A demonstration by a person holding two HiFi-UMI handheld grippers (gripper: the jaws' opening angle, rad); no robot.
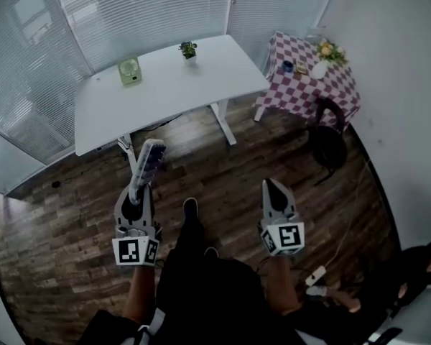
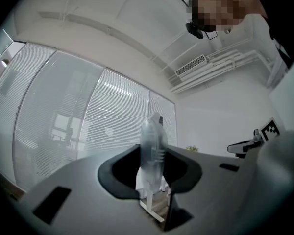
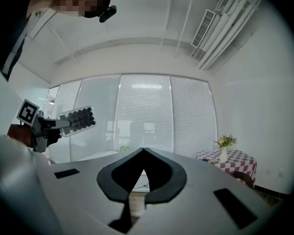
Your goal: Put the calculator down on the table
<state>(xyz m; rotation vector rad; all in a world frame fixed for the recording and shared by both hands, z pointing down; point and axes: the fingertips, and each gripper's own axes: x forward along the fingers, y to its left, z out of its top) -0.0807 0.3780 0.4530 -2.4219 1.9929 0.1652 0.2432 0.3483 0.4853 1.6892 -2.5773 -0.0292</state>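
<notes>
Your left gripper (image 1: 139, 190) clamps the calculator (image 1: 148, 162) by its lower end, over the wood floor (image 1: 65, 221), short of the white table (image 1: 201, 77). Your right gripper (image 1: 271, 185) is closed, empty.

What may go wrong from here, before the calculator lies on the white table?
1. The left gripper holds the calculator by one end only; it may tilt or slip out onto the wooden floor.
2. The white table bears a small plant and a green object; a careless placement may knock them.
</notes>
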